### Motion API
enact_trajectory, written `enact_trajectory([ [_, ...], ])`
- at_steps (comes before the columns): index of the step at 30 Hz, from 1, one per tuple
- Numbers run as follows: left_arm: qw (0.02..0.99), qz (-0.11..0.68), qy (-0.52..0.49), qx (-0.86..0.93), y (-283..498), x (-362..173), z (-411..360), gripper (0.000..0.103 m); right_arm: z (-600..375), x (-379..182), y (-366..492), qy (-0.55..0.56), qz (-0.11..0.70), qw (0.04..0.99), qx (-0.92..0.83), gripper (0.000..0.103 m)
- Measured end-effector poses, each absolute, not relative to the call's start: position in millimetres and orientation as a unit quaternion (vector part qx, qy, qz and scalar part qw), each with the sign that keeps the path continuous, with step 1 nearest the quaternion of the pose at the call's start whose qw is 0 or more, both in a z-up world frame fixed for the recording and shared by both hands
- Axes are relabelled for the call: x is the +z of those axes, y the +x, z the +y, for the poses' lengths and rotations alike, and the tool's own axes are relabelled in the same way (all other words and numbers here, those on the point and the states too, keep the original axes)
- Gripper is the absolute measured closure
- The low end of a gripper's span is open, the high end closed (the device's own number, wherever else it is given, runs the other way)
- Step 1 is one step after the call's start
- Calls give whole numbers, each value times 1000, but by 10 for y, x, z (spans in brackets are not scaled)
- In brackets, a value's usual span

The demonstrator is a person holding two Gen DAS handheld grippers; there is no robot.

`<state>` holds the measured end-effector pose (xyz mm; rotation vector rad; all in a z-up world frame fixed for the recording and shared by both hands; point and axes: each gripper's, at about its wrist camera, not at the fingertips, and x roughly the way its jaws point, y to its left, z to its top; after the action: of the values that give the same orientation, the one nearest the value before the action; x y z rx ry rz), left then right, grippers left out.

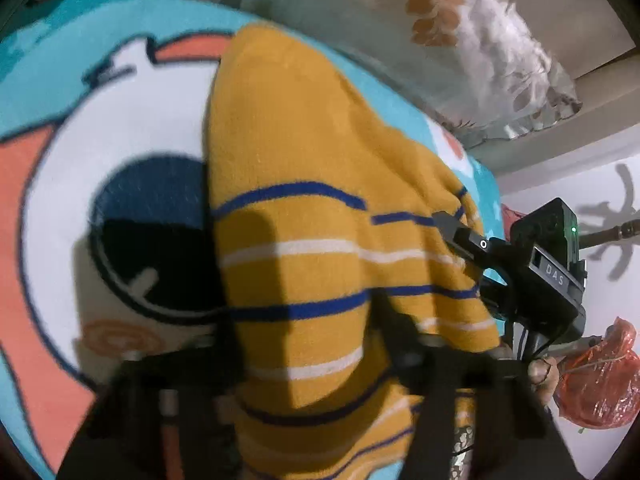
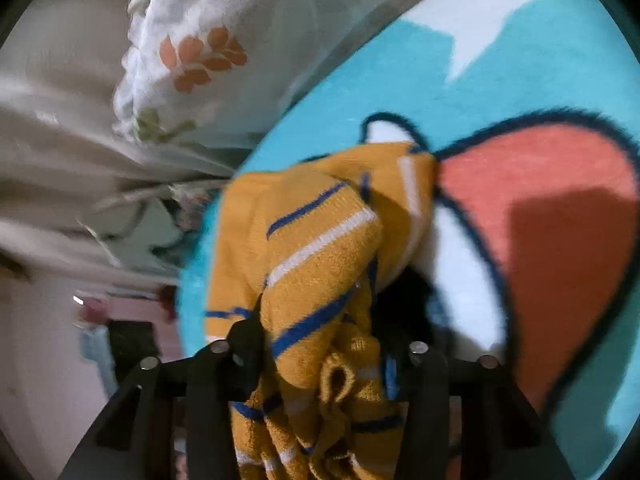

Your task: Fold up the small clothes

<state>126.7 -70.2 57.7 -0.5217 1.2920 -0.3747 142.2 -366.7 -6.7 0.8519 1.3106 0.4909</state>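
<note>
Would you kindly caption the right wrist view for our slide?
Right gripper clamps a bunched mustard striped sweater above a cartoon-print blanket.

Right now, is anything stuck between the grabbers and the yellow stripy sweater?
No, nothing visible is in the way. The yellow striped sweater is already bunched between the jaws of both the left gripper and the right gripper, over the cartoon blanket.

A turquoise cartoon-print blanket point(image 1: 48, 40) covers the bed, a pale pillow with orange leaf print point(image 2: 200, 56) lies beside it, and a white wall point(image 1: 560, 184) stands behind.
</note>
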Motion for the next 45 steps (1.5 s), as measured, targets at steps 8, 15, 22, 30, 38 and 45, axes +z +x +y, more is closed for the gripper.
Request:
enact_trajectory([
  [8,792,584,-156,-86,1384,933,-583,46,-3455,377,1580,356,545,716,250,48],
  [15,798,573,-180,-36,992,870,-405,46,-3846,426,1466,341,545,745,180,49],
  [22,796,562,-224,-11,577,869,-258,45,-3504,548,1261,279,563,745,223,61],
  [30,812,553,-185,27,295,913,-375,45,-3406,357,1371,296,573,729,229,88],
  [38,811,561,-156,55,119,906,-368,44,-3560,383,1332,236,588,756,167,82],
  [45,817,558,-130,72,5,943,-452,39,-3409,1070,1044,172,510,824,178,80],
])
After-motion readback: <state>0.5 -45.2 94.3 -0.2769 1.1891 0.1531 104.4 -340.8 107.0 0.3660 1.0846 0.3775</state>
